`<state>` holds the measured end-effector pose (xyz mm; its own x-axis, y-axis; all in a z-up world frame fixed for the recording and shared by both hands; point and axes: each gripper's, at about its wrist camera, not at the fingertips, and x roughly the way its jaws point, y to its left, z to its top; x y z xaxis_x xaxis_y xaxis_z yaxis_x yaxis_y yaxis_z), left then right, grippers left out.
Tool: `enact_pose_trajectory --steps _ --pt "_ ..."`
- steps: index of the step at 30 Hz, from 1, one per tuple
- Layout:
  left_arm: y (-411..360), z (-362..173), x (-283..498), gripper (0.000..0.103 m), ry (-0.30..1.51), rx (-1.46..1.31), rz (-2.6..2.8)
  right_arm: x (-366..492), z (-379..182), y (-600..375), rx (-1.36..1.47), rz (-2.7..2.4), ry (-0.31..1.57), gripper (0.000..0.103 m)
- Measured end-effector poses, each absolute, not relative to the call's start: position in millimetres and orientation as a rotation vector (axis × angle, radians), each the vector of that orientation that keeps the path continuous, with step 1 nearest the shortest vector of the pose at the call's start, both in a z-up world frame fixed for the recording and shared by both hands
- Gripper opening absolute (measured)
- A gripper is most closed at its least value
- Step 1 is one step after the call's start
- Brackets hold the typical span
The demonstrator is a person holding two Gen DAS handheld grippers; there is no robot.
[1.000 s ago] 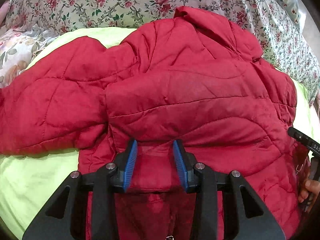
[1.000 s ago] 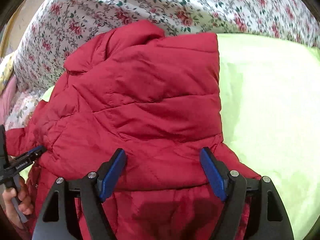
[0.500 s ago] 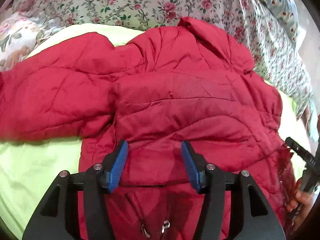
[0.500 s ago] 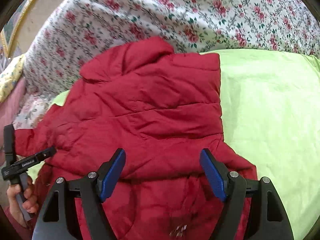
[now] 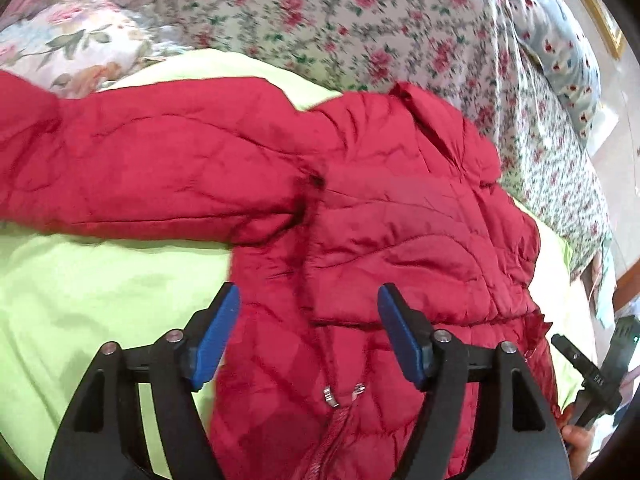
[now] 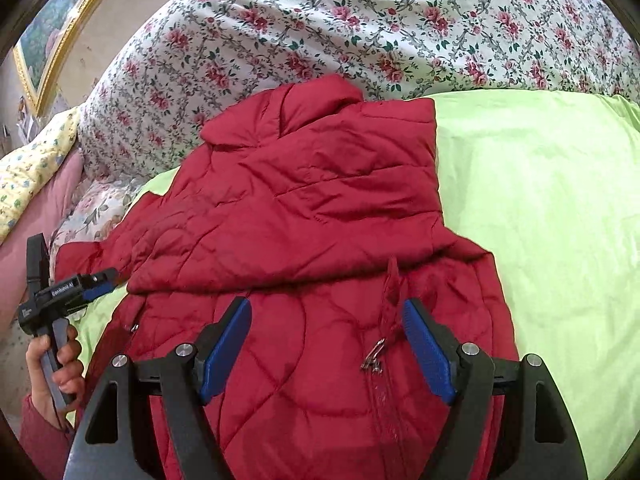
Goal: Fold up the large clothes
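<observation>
A red quilted jacket [image 5: 400,220] lies on the lime-green sheet [image 5: 100,300], its upper half folded down over the front. One sleeve [image 5: 140,168] stretches out to the left. The zipper pull [image 5: 332,394] shows on the lower front. My left gripper [image 5: 308,312] hovers above the jacket's lower left part, its jaws opening, with only flat cloth below them. My right gripper [image 6: 326,320] stands open over the jacket [image 6: 312,208] by the zipper pull [image 6: 376,354], gripping nothing. Each gripper shows in the other's view: the left gripper [image 6: 96,284] in a hand [image 6: 60,364], the right gripper [image 5: 592,380] at the edge.
A rose-patterned quilt [image 6: 400,28] rises behind the jacket. Floral pillows [image 5: 72,40] lie at the far left, and a yellow one [image 6: 32,160] sits near a gold-framed picture [image 6: 52,36]. Bare green sheet [image 6: 560,220] spreads to the right of the jacket.
Both grippers have drawn back and up from the jacket, so more of its lower front and zipper shows. The left jaws have spread much wider and that view has swung left.
</observation>
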<state>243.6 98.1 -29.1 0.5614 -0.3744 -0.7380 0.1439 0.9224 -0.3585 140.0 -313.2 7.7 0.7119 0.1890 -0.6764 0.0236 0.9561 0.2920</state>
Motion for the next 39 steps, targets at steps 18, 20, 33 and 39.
enact_pose_trajectory --steps 18,20,33,39 --pt "230.1 -56.3 246.2 0.077 0.895 -0.498 -0.002 130.4 11.6 -288.5 0.28 0.139 0.779 0.079" --pt "247.9 -61.7 249.4 0.077 0.892 -0.528 0.053 129.9 11.3 -287.1 0.278 0.143 0.78 0.079" --pt "351.6 -71.1 292.4 0.076 0.791 -0.666 0.312 134.1 0.1 -283.5 0.269 0.157 0.819 0.079" --pt "333.6 -49.1 309.1 0.011 0.765 -0.563 0.236 134.9 -3.8 -282.9 0.267 0.157 0.827 0.079"
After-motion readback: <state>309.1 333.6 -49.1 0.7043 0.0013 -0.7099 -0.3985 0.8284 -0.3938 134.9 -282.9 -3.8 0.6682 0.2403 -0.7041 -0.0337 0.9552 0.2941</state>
